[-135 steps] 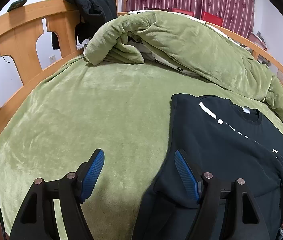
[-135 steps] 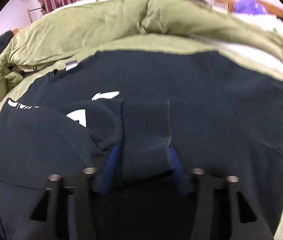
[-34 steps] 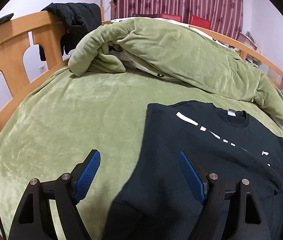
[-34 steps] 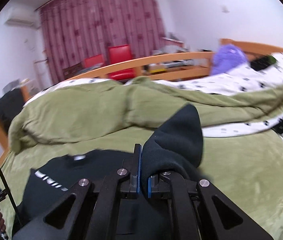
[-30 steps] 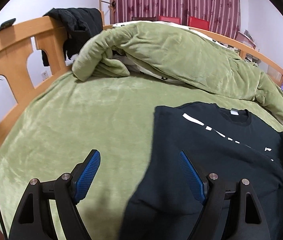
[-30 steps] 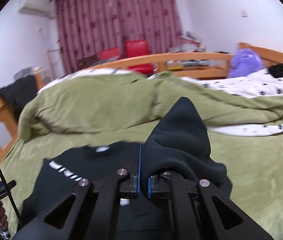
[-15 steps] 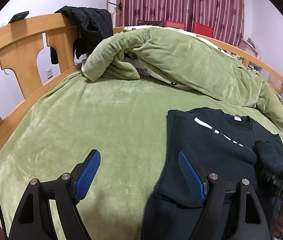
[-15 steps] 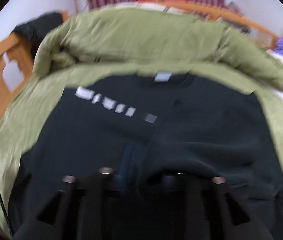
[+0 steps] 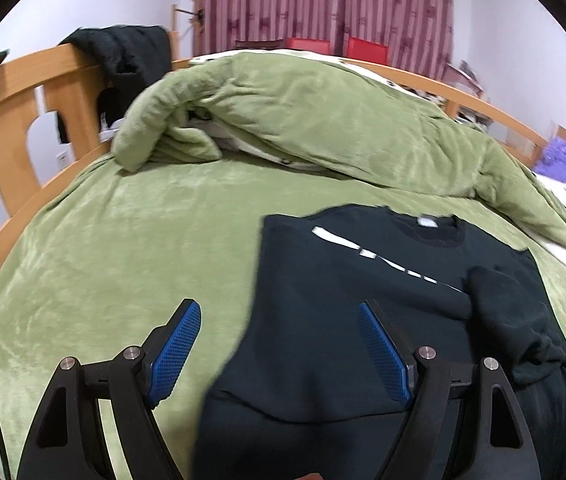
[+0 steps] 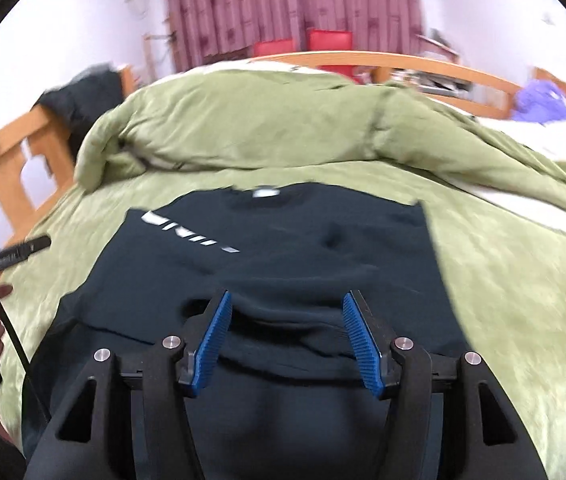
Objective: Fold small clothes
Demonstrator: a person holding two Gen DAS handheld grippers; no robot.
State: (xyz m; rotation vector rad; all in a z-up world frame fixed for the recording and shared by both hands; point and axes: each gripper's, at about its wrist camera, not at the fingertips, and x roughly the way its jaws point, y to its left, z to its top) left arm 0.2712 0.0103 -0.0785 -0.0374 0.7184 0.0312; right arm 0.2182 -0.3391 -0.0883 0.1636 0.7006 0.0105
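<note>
Right gripper (image 10: pixel 285 332) just opening, blue pads apart, folded sleeve (image 10: pixel 283 314) lying between, seemingly released though blurred. Left gripper (image 9: pixel 279 354) spread wide, gripping nothing, over the black sweatshirt (image 9: pixel 343 300) edge. Sweatshirt flat on green blanket (image 9: pixel 123 248); rumpled duvet (image 9: pixel 323 128) beyond.

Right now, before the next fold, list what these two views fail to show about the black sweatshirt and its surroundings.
- Black sweatshirt: its hem is cut off in both wrist views by the bottom edge and the gripper bodies.
- White lettering on the chest: motion blur makes it unreadable.
- Folded sleeve cuff: lies between the right gripper pads, which have just been opening; contact is unclear.
- Dark jacket on the wooden headboard: too bunched up to make out.
</note>
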